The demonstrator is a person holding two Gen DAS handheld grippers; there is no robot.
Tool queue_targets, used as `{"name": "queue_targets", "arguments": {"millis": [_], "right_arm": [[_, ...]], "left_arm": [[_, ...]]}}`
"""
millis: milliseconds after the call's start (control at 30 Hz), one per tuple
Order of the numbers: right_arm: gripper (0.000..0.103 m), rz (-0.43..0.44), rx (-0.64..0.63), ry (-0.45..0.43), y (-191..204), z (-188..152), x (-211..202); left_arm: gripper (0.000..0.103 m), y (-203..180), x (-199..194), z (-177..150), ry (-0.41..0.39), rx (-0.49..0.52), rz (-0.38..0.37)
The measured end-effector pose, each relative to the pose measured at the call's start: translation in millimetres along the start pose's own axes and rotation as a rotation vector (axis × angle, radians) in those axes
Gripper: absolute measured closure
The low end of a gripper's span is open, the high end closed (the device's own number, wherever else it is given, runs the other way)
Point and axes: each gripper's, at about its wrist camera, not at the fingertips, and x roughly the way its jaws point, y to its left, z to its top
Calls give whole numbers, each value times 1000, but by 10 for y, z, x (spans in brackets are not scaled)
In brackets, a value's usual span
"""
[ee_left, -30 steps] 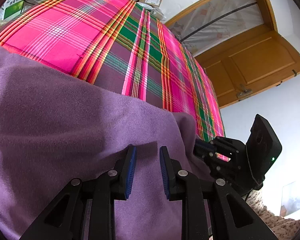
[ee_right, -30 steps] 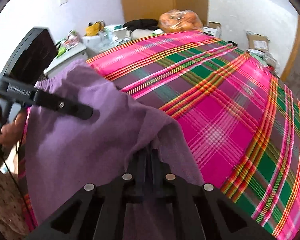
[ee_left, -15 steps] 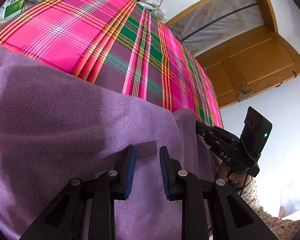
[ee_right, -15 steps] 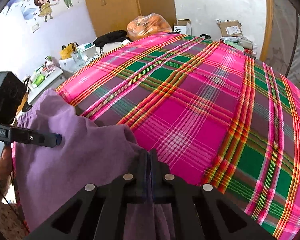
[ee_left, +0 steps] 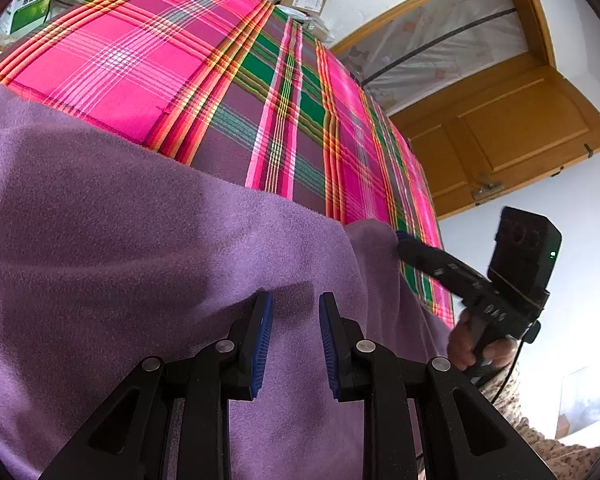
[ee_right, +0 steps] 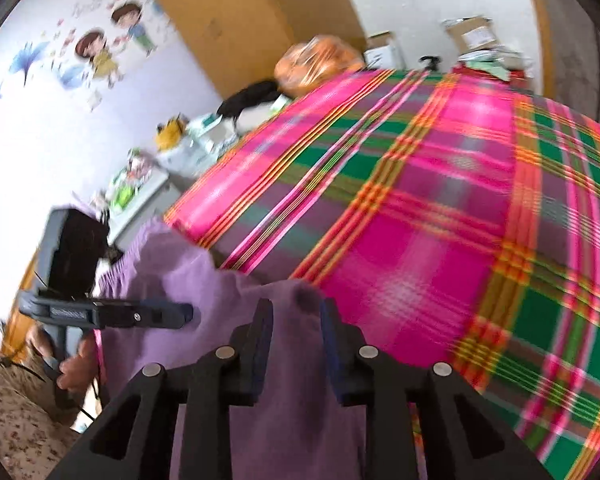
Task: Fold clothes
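On the near edge of the bed [ee_left: 228, 92], over its pink, green and purple plaid cover: one purple fleece garment [ee_left: 140, 264], lying mostly flat, its far hem running across the cover and its near part hanging off the edge toward the person.

Left claw [ee_left: 292, 336]: jaws parted, a clear gap between the blue pads, nothing held; poised just above the fleece.

Right claw [ee_right: 296, 344]: jaws likewise parted, empty, at the garment's corner nearer the door; view blurred.

Right hand [ee_left: 476, 348]: on the grip, beside the bed edge.

Progress, as judged: garment laid out, perhaps one fold made — layers cannot be told apart. No compact folded stack shows. Further folds and squaring appear left.
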Motion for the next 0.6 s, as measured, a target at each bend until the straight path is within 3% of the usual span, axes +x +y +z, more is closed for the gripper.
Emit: {"name": "queue_targets", "arguments": {"millis": [33,67,200,333,400,467,600], "right_arm": [[80,-12,-7,12,25,13,56],[101,-31,-14,11,40,37,89],[100,-76,-2,-18,9,114,87],[100,-128,-27,13,6,128,201],[97,-139,-26,30,-15,109,261],[82,-127,22,25,-100,108,224],[81,-120,84,-8,-231,56,5]], "left_arm": [[79,6,-3,1,1,0,0],[79,11,-6,3,1,0,-1],[79,10,-4,6,3,-2,-7],[79,19,10,14,3,-4,-15],[79,25,11,14,3,-8,-18],[79,28,5,15,3,-7,-18],[79,20,-3,13,1,-8,-11]]}}
